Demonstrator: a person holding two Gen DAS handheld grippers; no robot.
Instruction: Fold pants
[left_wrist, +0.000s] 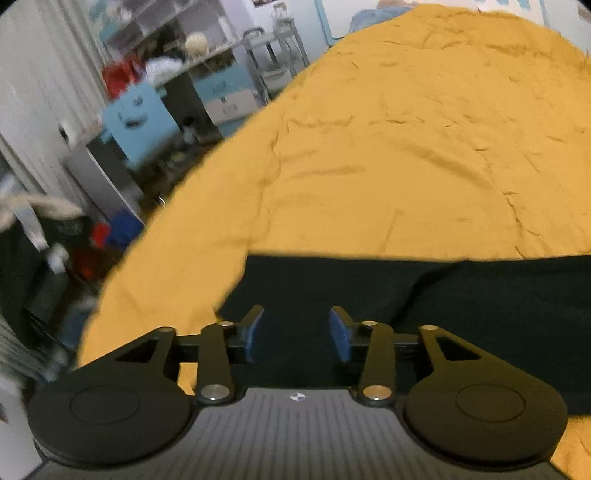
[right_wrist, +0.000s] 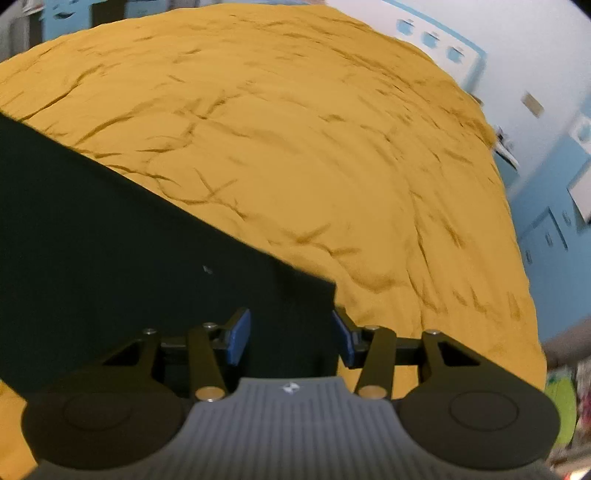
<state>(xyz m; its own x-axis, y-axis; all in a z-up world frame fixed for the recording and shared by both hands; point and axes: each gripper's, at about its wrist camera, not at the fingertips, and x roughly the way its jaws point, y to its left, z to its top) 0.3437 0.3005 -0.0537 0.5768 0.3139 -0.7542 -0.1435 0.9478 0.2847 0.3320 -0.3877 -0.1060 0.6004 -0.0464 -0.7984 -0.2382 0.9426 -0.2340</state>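
Note:
Dark, near-black pants lie flat on a mustard-yellow bed cover. In the left wrist view my left gripper is open, its blue pads spread over the pants' left end near a corner. In the right wrist view the pants run as a long band from the left down to their right end. My right gripper is open, blue pads apart, right over that end's corner. Neither gripper holds cloth.
The yellow cover fills the bed beyond the pants. Left of the bed stand cluttered shelves, a blue box and a grey cart. A pale blue wall and blue cabinet lie to the right.

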